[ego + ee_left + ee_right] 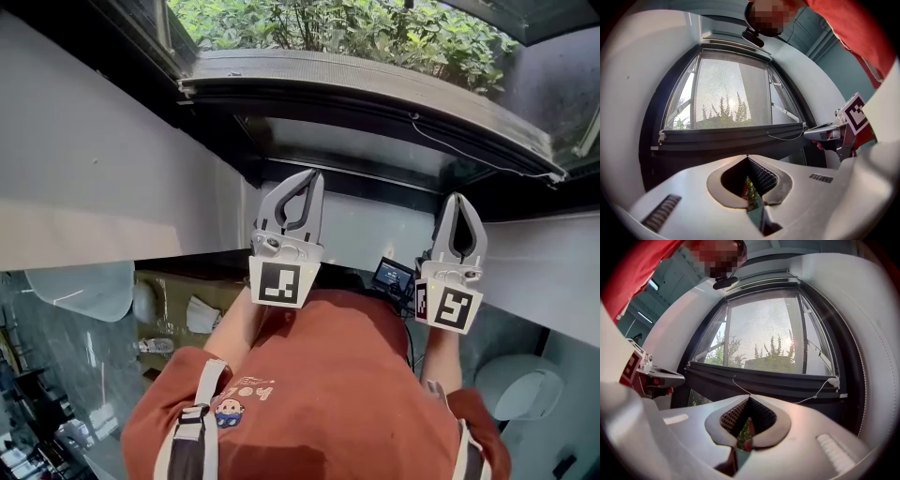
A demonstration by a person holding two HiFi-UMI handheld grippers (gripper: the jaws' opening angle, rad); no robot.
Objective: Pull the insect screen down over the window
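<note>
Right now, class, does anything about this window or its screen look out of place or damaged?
Only the thin white cord: it droops in a slack loop below the screen's dark bottom bar instead of lying along it. The mesh shows no tear that I can make out.

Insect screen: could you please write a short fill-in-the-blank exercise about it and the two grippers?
1. The left gripper and the right gripper both have ___ jaws.
2. A thin white ___ hangs from the bar of the screen.
3. Green ___ show through the screen.

Missing words: shut; cord; plants.
</note>
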